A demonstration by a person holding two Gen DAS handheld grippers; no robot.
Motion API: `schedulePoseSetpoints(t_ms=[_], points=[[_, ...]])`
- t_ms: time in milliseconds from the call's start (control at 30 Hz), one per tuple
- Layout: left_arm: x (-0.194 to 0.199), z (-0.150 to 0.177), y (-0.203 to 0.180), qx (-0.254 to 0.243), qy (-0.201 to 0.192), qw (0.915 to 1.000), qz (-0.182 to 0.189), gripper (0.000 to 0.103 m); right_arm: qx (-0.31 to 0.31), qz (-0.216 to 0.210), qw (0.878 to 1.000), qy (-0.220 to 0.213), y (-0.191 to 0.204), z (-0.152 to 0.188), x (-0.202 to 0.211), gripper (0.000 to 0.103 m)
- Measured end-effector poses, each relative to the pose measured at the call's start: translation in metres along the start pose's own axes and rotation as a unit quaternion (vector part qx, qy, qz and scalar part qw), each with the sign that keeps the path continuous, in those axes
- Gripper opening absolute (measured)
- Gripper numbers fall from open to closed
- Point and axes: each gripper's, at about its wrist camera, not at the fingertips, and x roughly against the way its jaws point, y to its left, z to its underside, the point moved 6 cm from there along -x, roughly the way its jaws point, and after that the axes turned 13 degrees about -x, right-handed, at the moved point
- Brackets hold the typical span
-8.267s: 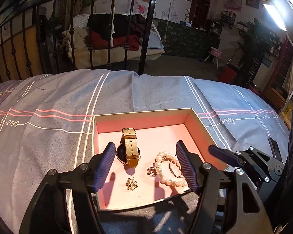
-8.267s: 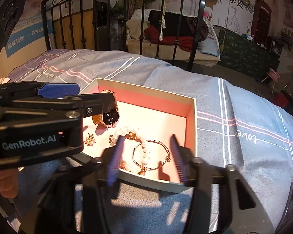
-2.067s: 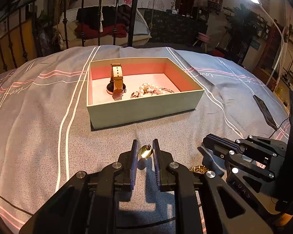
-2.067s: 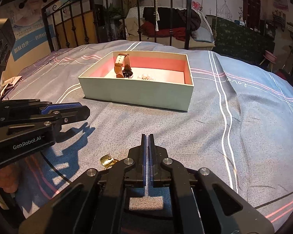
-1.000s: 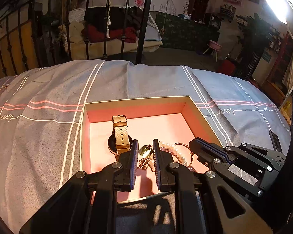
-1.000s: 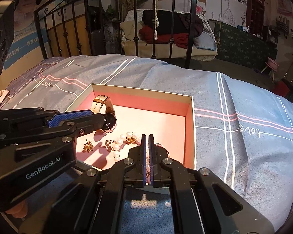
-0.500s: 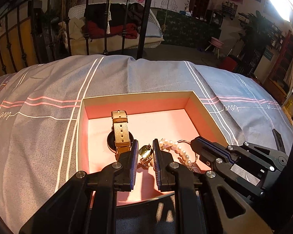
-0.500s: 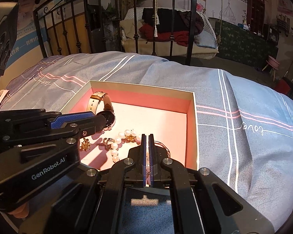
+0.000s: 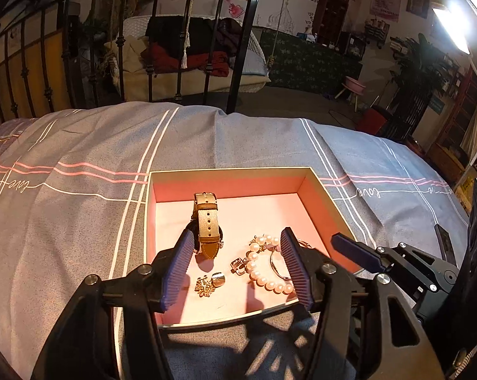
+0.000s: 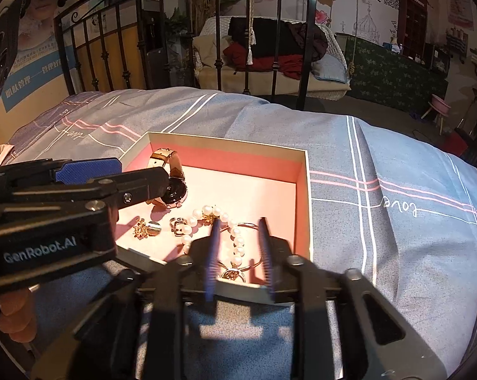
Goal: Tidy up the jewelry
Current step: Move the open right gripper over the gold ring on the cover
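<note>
Basically drop step: left gripper [image 9: 235, 266] and right gripper [image 10: 240, 253] jaws opening empty over box [image 9: 320, 190]; next, retreat clear.

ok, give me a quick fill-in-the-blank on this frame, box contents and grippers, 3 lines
1. The watch lies inside the ____ -lined box.
2. The bracelet beside the watch is strung with white ____.
3. The jaws of the left gripper and the right gripper are opening, and both grip ____.

Missing words: pink; pearls; nothing
</note>
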Motion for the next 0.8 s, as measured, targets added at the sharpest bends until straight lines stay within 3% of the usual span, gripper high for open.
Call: schedulePoseSetpoints(t_ms=[33, 233, 367, 467, 533, 600, 733, 800], points=[[0.005, 0.001, -0.001, 0.0, -0.003, 1.0, 0.0, 0.058, 0.0, 0.001, 1.0, -0.007, 0.0, 0.001, 0.006, 0.056], [0.042, 0.033, -0.013, -0.008, -0.009, 0.9997, 0.023, 0.06, -0.005, -0.026, 1.0, -0.007, -0.002, 0.043, 0.054, 0.056], [0.047, 0.075, -0.026, -0.021, 0.019, 0.9991, 0.032, 0.06, 0.005, -0.078, 0.996, 0.031, 0.006, 0.097, 0.071, 0.056], [0.044, 0.099, -0.032, -0.017, 0.042, 0.9981, 0.043, 0.06, 0.032, -0.081, 0.994, 0.06, 0.014, 0.124, 0.067, 0.056], [0.043, 0.108, -0.036, -0.019, 0.051, 0.9975, 0.045, 0.06, 0.04, -0.08, 0.994, 0.055, 0.017, 0.125, 0.069, 0.056], [0.043, 0.113, -0.038, -0.021, 0.055, 0.9973, 0.044, 0.06, 0.042, -0.079, 0.994, 0.057, 0.017, 0.126, 0.069, 0.052], [0.044, 0.114, -0.04, -0.026, 0.056, 0.9971, 0.046, 0.06, 0.049, -0.088, 0.993, 0.058, 0.018, 0.129, 0.069, 0.025], [0.044, 0.114, -0.041, -0.027, 0.055, 0.997, 0.047, 0.06, 0.045, -0.088, 0.994, 0.056, 0.016, 0.13, 0.07, 0.025]])
